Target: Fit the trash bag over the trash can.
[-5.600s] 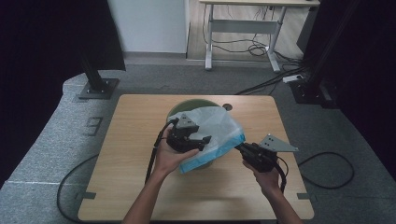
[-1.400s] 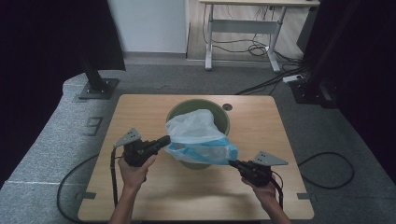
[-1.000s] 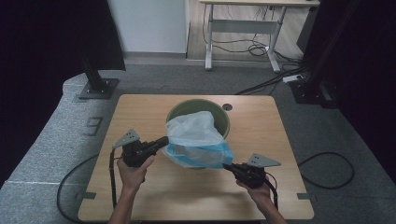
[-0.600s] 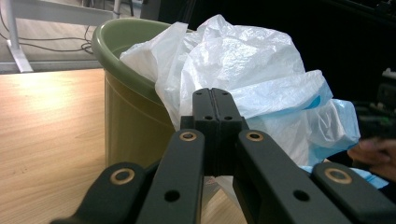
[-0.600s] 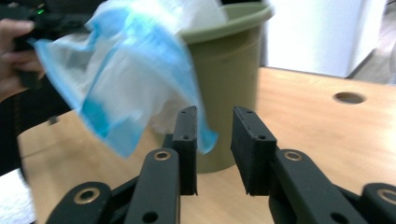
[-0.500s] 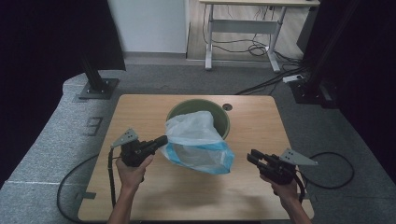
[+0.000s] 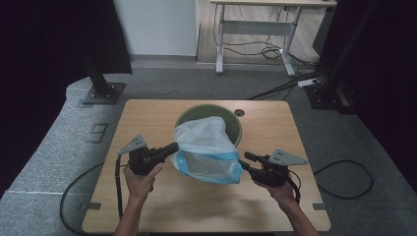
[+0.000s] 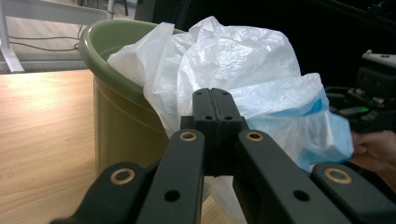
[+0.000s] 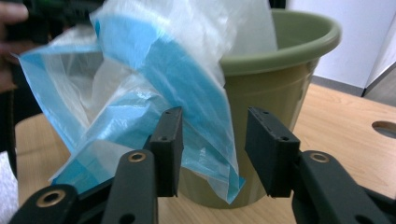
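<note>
L gripper (image 8: 215, 100) is pinching the bag (image 7: 209, 152), half in the bin (image 7: 236, 123), w/ jaws shut, while R gripper (image 9: 212, 140), jaws just opening w/ the blue hem between, untouched, is needing a firm regrip to stretch it over the rim.
</note>
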Demonstrator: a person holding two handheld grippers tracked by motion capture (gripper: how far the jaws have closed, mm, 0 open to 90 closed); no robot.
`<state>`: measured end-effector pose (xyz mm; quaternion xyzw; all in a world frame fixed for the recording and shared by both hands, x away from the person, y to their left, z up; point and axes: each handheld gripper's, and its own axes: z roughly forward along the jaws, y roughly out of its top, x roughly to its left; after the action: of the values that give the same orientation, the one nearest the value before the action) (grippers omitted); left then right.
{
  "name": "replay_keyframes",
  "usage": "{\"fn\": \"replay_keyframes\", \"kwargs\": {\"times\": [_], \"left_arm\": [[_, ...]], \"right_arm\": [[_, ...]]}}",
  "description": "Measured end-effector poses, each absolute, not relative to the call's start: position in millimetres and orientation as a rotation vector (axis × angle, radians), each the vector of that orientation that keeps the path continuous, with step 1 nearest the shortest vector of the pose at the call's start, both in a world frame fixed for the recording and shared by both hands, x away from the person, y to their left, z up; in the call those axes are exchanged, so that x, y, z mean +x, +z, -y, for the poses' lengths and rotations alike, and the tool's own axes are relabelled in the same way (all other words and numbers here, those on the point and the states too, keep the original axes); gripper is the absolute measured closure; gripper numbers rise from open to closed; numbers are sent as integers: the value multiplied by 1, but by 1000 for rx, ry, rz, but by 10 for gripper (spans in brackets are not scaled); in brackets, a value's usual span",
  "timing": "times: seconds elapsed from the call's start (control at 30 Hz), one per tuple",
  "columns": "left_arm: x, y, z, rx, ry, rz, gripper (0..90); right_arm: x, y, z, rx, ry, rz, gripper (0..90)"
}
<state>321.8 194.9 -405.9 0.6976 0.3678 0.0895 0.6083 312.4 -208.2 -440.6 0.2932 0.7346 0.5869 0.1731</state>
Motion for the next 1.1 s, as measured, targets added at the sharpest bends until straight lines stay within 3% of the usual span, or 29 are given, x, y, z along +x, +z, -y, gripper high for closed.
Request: {"fn": "replay_keyframes", "kwargs": {"times": [0.3,0.47,0.6,0.7,1.1], "left_arm": [[321,-404,-196,1605,205,-849,899],[321,-403,-195,1596,193,-843,899],[320,-402,-196,1597,193,-839,899],[320,-401,-198,1594,194,-837,899],[322,-380,-197,1618,241,-809,899]], "right_arm": [[318,-447,189,817,1652,-2094,488],[319,-448,185,812,1653,-2111,501],[319,-448,183,760,1686,-2127,745],[317,-445,185,743,1681,-2109,845],[320,-403,213,786,1618,-1967,882]]}}
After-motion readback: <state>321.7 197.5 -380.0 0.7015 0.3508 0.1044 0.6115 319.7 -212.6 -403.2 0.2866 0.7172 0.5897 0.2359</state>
